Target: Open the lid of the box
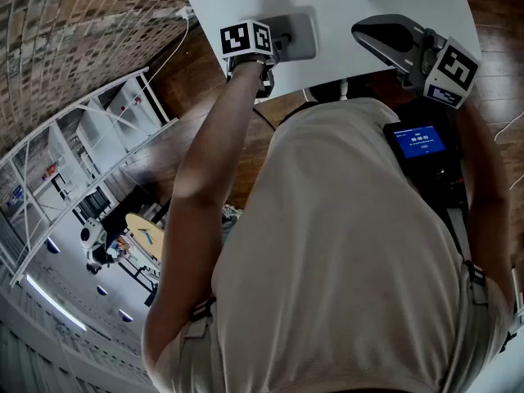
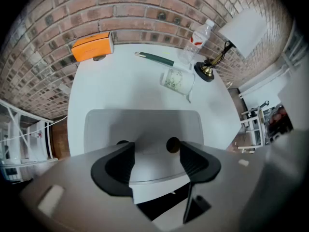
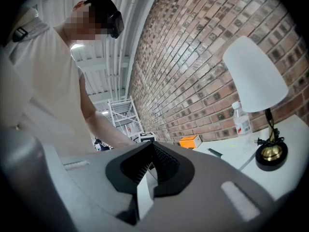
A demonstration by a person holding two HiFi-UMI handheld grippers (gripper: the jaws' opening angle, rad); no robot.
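We list: left tool (image 2: pixel 155 148) spread wide over box (image 2: pixel 145 121) on counter (image 2: pixel 111 86); right tool (image 3: pixel 151 145) closed, empty.

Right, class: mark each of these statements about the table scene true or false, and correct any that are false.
1. The left claw is open, just over the near edge of the grey box. True.
2. The orange box sits right beside the lamp. False: the lamp is at the opposite end of the table's far side.
3. A clear bottle stands close to the lamp's base. True.
4. The right claw grips the grey box. False: it is shut on nothing, away from the box.
5. The table is dark wood. False: the table is white.
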